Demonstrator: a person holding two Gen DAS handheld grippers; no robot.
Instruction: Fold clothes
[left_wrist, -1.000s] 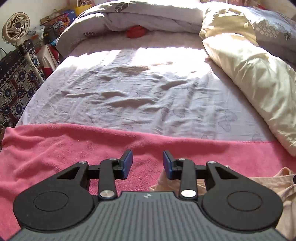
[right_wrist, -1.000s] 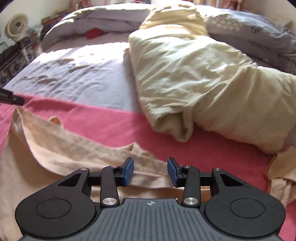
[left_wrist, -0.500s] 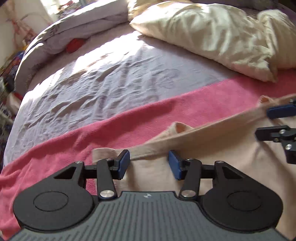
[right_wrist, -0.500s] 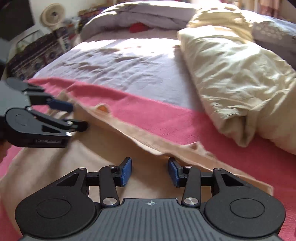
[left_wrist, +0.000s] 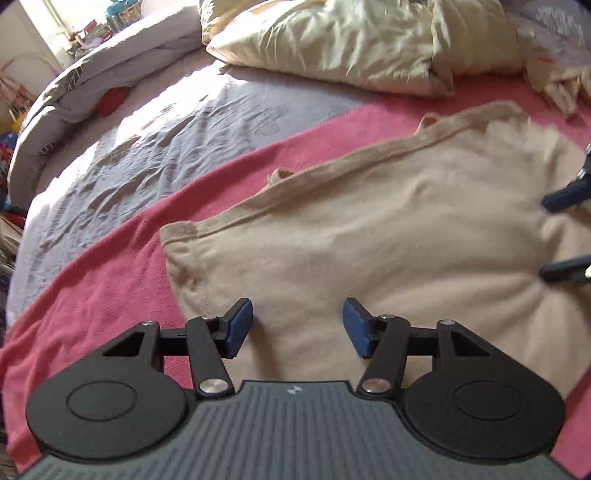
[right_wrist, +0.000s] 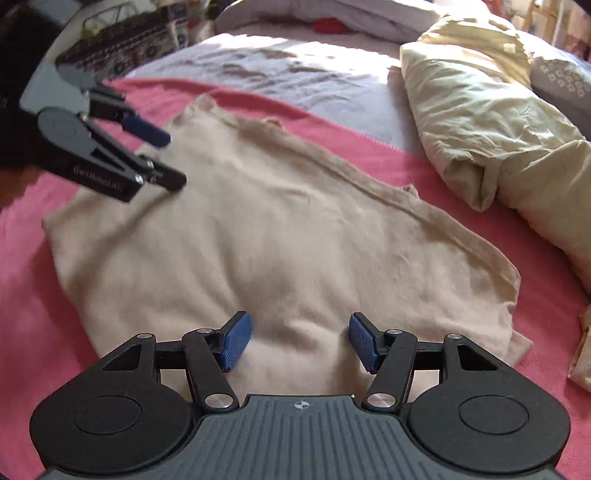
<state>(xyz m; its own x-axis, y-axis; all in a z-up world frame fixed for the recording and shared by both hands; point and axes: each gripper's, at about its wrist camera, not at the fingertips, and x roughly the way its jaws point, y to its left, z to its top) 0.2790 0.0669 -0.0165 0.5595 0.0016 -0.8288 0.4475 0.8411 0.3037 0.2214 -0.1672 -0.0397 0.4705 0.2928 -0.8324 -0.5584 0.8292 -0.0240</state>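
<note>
So I've got the beige garment spread mostly flat across the pink blanket on the bed, filling the middle of both views, with its thicker hemmed band running diagonally along the upper edge. Starting from the left: my left gripper sits low centre in its own view, over the near left part of the cloth, not far from the rounded corner at mid-left. Its fingers have just been opening and now stand moderately wide, pinching nothing, just fabric lying underneath. Moving right, my right gripper is the same story: fingers just spread apart, empty, hovering over the near edge of the cloth.

The fabric looks thin, soft and floppy, light as anything, so I reckon it'll sag and wrinkle the second I lift it. Best bet is probably the seamed corners or the hemmed band, one each side, since those have some body. The cream duvet is off at the upper right.
</note>
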